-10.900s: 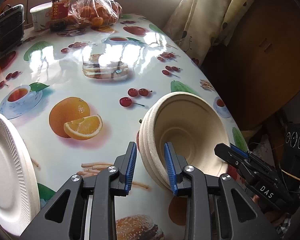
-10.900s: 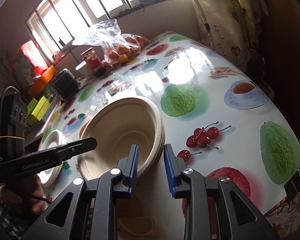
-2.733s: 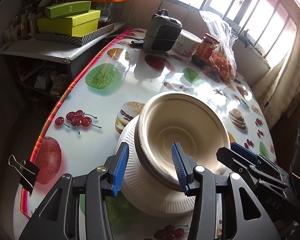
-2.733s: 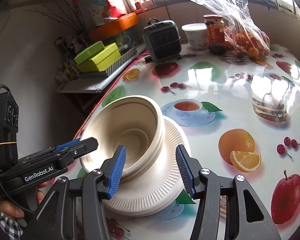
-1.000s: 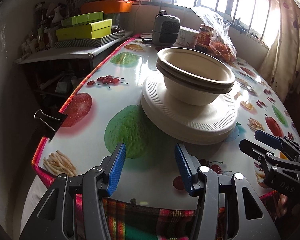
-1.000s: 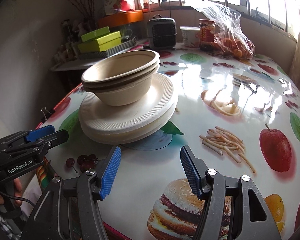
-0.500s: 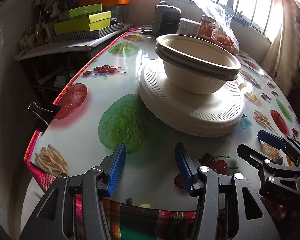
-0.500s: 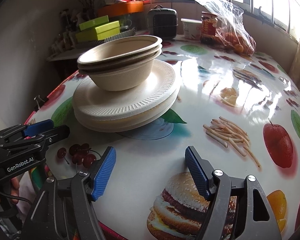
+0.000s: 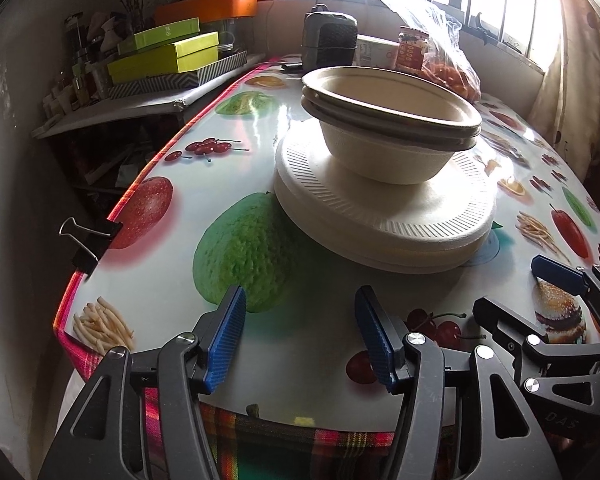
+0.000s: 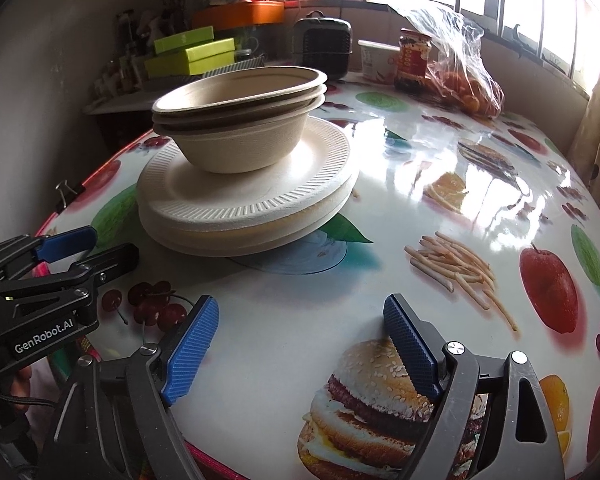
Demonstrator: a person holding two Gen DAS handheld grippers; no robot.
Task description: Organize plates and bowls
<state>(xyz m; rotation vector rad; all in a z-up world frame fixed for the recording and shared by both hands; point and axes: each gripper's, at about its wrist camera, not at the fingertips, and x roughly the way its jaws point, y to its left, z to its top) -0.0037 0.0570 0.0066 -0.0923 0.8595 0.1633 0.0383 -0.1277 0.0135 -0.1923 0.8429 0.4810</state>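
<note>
On the near-left part of the table, whose glossy cloth is printed with fruit, fries and burgers, a binder clip grips the left edge. Just right of it, in the left wrist view, the left gripper hangs over the near edge above the printed green fruit; its jaws are opening and nothing is between the blue pads. Beyond it, slightly right and well clear of the fingertips, stands the stack of white plates (3 rims can be made out, though the count is not certain), lying flat on the cloth. Nested beige bowls sit upright on the plates, showing 3 rims and set a little toward the far side of the pile.

Right of the left gripper, the right gripper hovers above the printed burger near the table's front edge. Its jaws are opening too, spread wide, with only bare cloth between them. From its own view the plates and bowls lie farther off and to the left, untouched by either tool.

At the far side of the table, from left to right, stand a small dark heater, a white tub, a red-labelled jar and a clear bag of oranges below the window.
</note>
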